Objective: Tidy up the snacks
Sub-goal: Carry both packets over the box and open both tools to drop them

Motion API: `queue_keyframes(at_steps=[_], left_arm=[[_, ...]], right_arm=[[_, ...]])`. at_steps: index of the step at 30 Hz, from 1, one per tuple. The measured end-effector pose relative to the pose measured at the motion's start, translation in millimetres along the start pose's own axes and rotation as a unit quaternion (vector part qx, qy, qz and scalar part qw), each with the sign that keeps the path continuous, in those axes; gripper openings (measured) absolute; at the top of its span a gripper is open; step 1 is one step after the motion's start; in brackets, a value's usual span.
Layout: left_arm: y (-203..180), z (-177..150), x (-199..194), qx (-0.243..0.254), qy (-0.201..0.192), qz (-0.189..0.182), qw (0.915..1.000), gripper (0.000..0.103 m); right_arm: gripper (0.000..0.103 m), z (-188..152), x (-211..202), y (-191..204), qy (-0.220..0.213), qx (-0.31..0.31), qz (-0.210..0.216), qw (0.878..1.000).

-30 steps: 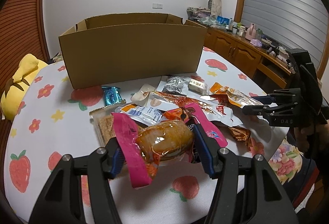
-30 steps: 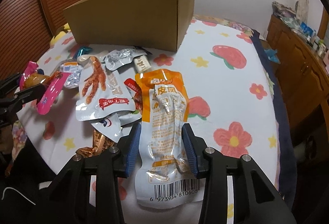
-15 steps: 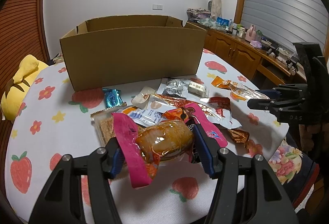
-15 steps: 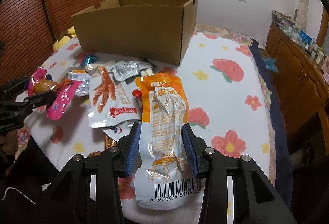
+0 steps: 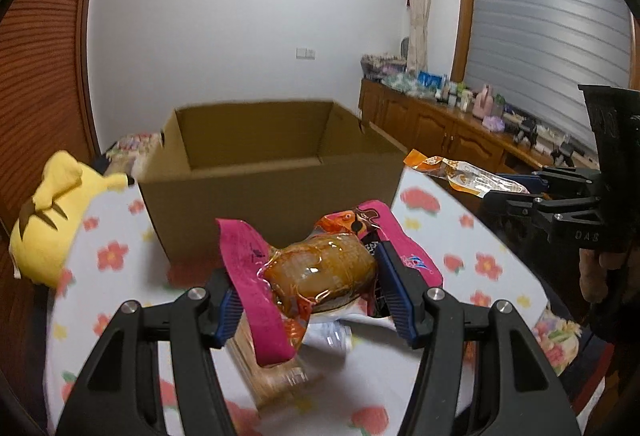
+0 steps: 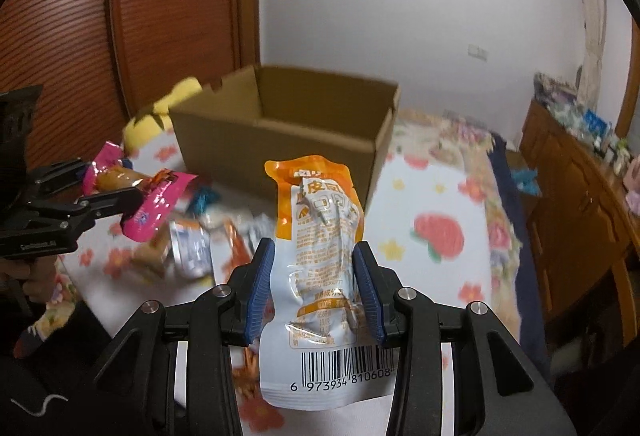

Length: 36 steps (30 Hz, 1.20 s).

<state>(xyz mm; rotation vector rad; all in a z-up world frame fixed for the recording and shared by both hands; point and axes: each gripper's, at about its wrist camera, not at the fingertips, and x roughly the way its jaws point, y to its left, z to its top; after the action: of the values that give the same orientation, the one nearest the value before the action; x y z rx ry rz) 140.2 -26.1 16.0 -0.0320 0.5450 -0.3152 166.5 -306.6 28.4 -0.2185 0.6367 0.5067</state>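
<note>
My left gripper (image 5: 310,272) is shut on a pink snack pack (image 5: 320,268) with a brown piece showing through clear film, held up in front of the open cardboard box (image 5: 276,172). My right gripper (image 6: 314,276) is shut on an orange and white pouch (image 6: 320,252) with a barcode at its near end, also raised before the box (image 6: 288,124). In the left wrist view the right gripper (image 5: 508,188) holds that pouch (image 5: 460,172) at the right. In the right wrist view the left gripper (image 6: 120,196) with the pink pack (image 6: 148,208) is at the left.
Several loose snack packs (image 6: 192,248) lie blurred on the flowered tablecloth (image 6: 440,228) below the grippers. A yellow plush toy (image 5: 52,220) sits at the table's left edge. A wooden sideboard (image 5: 448,132) with small items runs along the right wall. A hand (image 5: 596,268) holds the right gripper.
Both grippers have risen with their packs, so the box's inside now shows and the table has dropped lower in view. Neither grip has changed.
</note>
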Motion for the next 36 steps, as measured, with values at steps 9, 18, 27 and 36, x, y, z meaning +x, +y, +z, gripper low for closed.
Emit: queue_keyframes(at_steps=[9,18,27,36], left_arm=[[30.4,53.8,23.7,0.007,-0.016,0.025,0.9995,0.06],[64.4,84.1,70.4,0.004,0.0,0.043,0.9991,0.06],[83.9,98.6,119.2,0.007,0.041,0.052,0.9978,0.06],[83.7,106.7,143.3,0.016,0.058,0.064,0.9961,0.062]], right_arm=[[0.04,66.0,20.1,0.2,-0.025,-0.031,0.01,0.999],[0.039,107.1,95.9,-4.2,0.013,-0.067,0.018,0.998],[0.03,110.3,161.5,-1.7,0.073,-0.105,0.016,0.992],[0.033,115.5,171.6,-10.0,0.078,-0.09,0.025,0.993]])
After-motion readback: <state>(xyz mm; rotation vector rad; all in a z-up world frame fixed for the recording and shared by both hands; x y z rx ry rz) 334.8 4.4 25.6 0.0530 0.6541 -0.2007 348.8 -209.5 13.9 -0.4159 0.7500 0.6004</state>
